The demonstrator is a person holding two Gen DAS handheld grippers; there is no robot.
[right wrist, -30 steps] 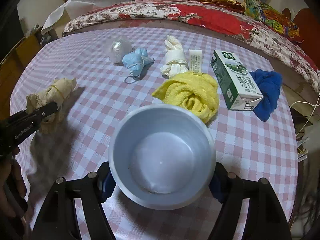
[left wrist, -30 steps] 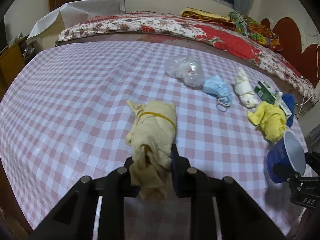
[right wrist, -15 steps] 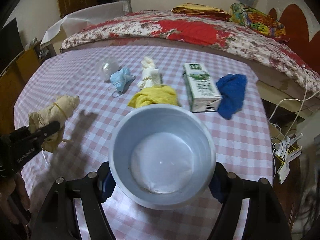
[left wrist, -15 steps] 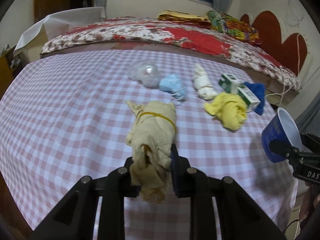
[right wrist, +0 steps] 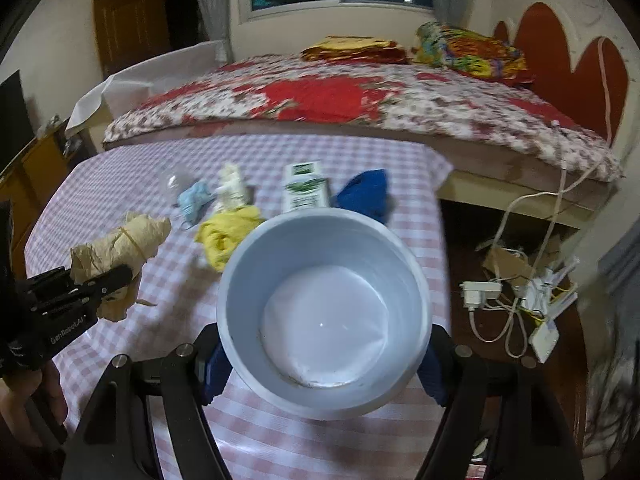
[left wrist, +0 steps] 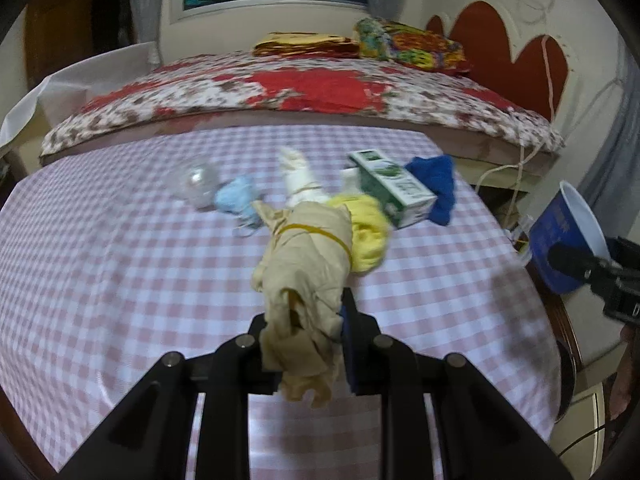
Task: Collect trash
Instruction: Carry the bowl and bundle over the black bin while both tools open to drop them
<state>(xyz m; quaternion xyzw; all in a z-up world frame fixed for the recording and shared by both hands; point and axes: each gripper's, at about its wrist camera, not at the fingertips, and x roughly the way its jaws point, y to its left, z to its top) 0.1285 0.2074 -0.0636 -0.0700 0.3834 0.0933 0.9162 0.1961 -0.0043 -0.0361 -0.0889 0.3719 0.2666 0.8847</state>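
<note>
My left gripper (left wrist: 306, 332) is shut on a crumpled tan paper wad (left wrist: 308, 264) bound with a yellow rubber band, held above the checked table (left wrist: 120, 280). It also shows in the right wrist view (right wrist: 120, 248). My right gripper (right wrist: 324, 356) is shut on a blue paper cup (right wrist: 324, 308), white and empty inside, tilted toward the camera; it also shows at the right edge of the left wrist view (left wrist: 568, 236). Left on the table are a yellow cloth (right wrist: 228, 232), a milk carton (right wrist: 305, 192), a blue cloth (right wrist: 366, 194), a white wad (right wrist: 232, 188), a blue face mask (right wrist: 194, 200) and a clear plastic bag (left wrist: 198, 180).
A bed with a floral cover (right wrist: 340, 100) stands behind the table. Past the table's right edge, cables and a power strip (right wrist: 516, 296) lie on the floor. A wooden cabinet (right wrist: 32, 168) stands at the left.
Both grippers have risen and pulled back from the table with their loads. The cup now sits beyond the table's right edge, and the table items look smaller and farther.
</note>
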